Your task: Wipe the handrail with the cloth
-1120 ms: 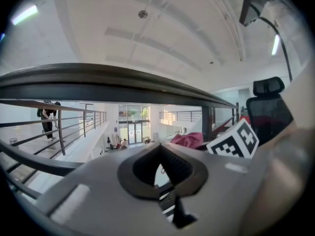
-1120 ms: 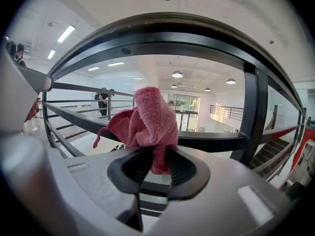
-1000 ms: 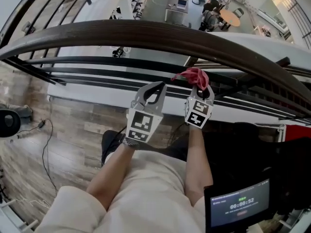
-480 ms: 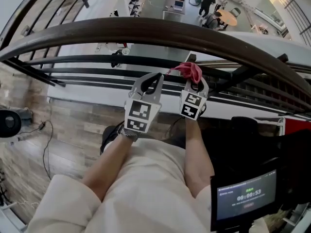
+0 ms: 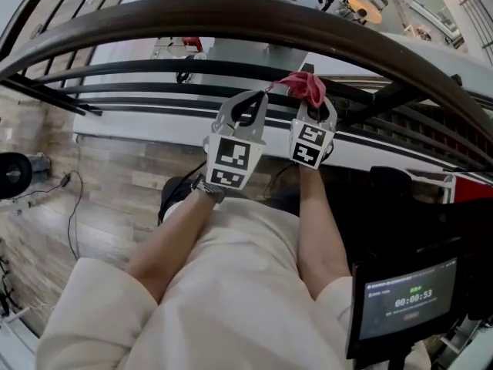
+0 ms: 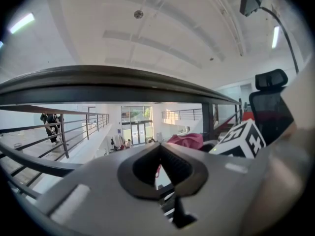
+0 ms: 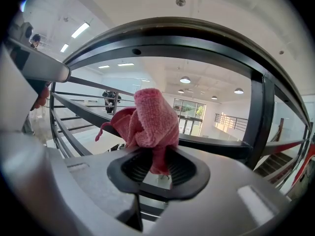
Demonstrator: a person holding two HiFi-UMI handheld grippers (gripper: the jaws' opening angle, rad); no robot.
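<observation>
- Since a second ago the whole head view has shifted: the handrail (image 5: 231, 18), both tongs and the cloth (image 5: 306, 88) all sit higher in it. The gap between cloth and handrail looks much the same.
- The cloth is pink-red terry, bunched into a soft lump.
- The right tongs (image 5: 312, 108) are clamped on the cloth's lower fold, seen between the ribbed pads in the right gripper view (image 7: 152, 163).
- The lump stands up out of the tongs, with a thin corner trailing to the left.
- It hangs below the handrail and apart from it, in front of the black lower bars (image 5: 154, 72).
- The handrail is dark and glossy, with its long axis running left to right in a broad arc.
- The left tongs (image 5: 254, 99) are closed on nothing, just left of the right tongs.
- The handrail top is bare on both sides, and a black post (image 7: 258, 117) rises just right of the cloth.
</observation>
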